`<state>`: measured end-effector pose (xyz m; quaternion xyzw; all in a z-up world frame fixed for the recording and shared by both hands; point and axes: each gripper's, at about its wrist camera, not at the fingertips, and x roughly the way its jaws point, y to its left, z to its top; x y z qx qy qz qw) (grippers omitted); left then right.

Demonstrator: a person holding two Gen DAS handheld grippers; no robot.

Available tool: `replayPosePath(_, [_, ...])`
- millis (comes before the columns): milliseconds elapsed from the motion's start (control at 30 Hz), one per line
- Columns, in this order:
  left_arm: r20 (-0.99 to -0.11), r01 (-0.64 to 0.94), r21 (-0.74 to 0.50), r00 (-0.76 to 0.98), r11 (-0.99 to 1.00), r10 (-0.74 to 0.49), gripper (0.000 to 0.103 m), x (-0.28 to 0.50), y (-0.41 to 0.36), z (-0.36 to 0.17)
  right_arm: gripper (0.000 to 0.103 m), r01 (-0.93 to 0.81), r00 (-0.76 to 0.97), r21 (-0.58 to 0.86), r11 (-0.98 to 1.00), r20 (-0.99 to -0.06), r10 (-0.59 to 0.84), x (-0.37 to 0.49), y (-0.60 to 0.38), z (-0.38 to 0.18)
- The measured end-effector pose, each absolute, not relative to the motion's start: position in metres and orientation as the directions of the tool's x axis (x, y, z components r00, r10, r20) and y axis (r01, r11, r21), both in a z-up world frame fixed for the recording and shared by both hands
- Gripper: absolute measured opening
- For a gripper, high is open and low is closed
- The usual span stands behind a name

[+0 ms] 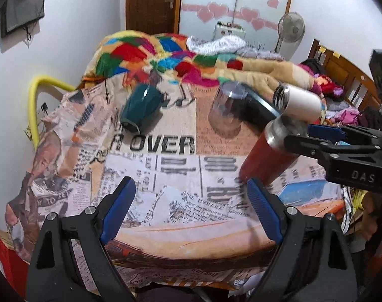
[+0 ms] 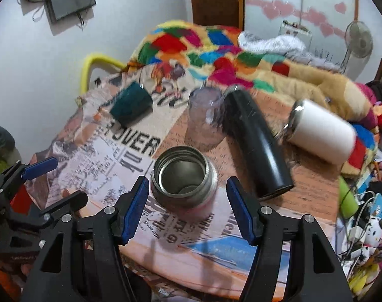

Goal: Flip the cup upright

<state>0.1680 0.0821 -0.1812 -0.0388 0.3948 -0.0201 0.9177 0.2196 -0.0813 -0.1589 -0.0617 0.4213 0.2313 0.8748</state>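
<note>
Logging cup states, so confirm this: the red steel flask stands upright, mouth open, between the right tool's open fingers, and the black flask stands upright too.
Wrong on the black cylindrical flask: the right wrist view shows it lying on its side. The red steel flask does stand upright, mouth open, between the right tool's open fingers.

On the cloth-covered table (image 2: 316, 191) a flask (image 2: 184, 176) stands upright nearest the front, mouth up, between the spread fingers of the right gripper (image 2: 188, 201). Behind it stands a clear cup (image 2: 203, 120), with a mug (image 2: 130, 105) lying on its side to the left. Right of the cup lies a tall bottle (image 2: 256, 143), and farther right a short tumbler (image 2: 321, 133), also on its side. A blanket (image 2: 216, 50) is heaped behind them all.
</note>
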Motion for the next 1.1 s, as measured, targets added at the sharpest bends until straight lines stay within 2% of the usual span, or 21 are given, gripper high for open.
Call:
replayPosePath(133, [-0.666,0.016,-0.099,0.742,0.995,-0.078,0.09,0.152,0.077,-0.148,0.06,-0.451,0.604,0.107,0.886,-0.695,0.391,0.198,-0.1,-0.124])
replayPosePath(233, [-0.593,0.035,-0.109,0.8,0.993,-0.093,0.09,0.133,0.068,-0.112,0.06,-0.441,0.675,0.109,0.891,-0.614,0.409,0.175,-0.118,-0.091])
replayPosePath(500, [-0.347,0.086,-0.088,0.931,0.992,-0.112,0.09,0.067,0.043,-0.027,0.061,-0.419,0.84,0.099,0.903,-0.334,0.427,0.096,-0.156,-0.011])
replayPosePath(667, [-0.222,0.083,-0.053,0.971,0.995,-0.093,0.091,0.029,0.029,-0.001,0.067,-0.414,0.882,0.077,0.907,-0.213,0.421,0.059,-0.157,0.009])
replayPosePath(800, [-0.154,0.055,-0.034,0.986,0.998,-0.06,0.094,0.003,0.019,0.006,0.073,-0.403,0.898,0.071,0.913,-0.16,0.409,0.043,-0.157,0.011])
replayPosePath(967, [-0.132,0.018,-0.042,0.991,0.999,-0.023,0.1,-0.011,0.018,0.002,0.083,-0.374,0.912,0.069,0.925,-0.154,0.38,0.037,-0.16,0.004])
replayPosePath(1100, [-0.14,-0.005,-0.03,0.99,1.0,0.001,0.103,-0.015,0.015,-0.002,0.1,-0.362,0.914,0.071,0.93,-0.172,0.368,0.035,-0.162,-0.001])
